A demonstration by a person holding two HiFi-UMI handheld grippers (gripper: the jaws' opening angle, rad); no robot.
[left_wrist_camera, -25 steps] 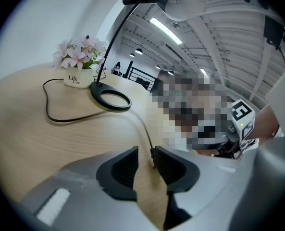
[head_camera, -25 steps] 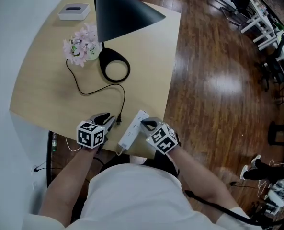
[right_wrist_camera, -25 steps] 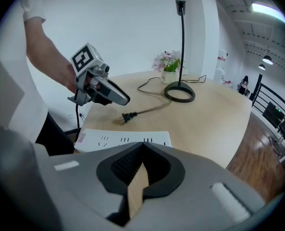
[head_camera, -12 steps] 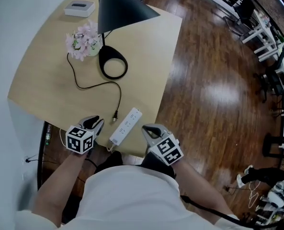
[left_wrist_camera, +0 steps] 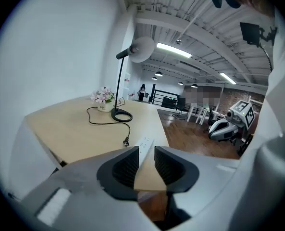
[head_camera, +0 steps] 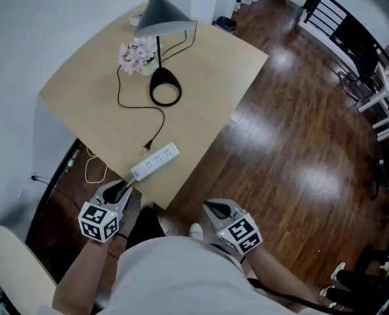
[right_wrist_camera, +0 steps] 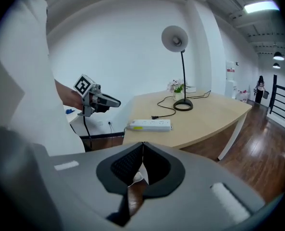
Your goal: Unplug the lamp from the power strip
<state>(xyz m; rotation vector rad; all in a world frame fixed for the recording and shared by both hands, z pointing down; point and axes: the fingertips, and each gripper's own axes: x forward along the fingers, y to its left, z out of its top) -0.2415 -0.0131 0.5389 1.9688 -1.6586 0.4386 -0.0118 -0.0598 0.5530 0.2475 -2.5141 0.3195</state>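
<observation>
The black desk lamp (head_camera: 160,17) stands at the far side of the wooden table (head_camera: 214,64). Its black cord (head_camera: 130,106) runs to a plug (head_camera: 147,147) lying loose on the tabletop, a little apart from the white power strip (head_camera: 155,163) near the front edge. In the left gripper view the plug (left_wrist_camera: 126,142) and the strip (left_wrist_camera: 144,144) sit beyond the jaws. My left gripper (head_camera: 117,191) hangs below the table's edge, open by a narrow gap and empty. My right gripper (head_camera: 216,209) is off the table over the floor, shut on nothing. The strip (right_wrist_camera: 149,124) also shows in the right gripper view.
A small pot of pink flowers (head_camera: 140,54) stands beside the lamp base (head_camera: 165,88). A white cable (head_camera: 92,172) hangs under the table at the left. A cream chair back (head_camera: 10,268) is at the lower left. Brown wood floor (head_camera: 299,110) lies to the right.
Both grippers have drawn back from the table toward the body, and the head view now takes in the whole table. The plug lies loose beside the strip, where the left gripper had been.
</observation>
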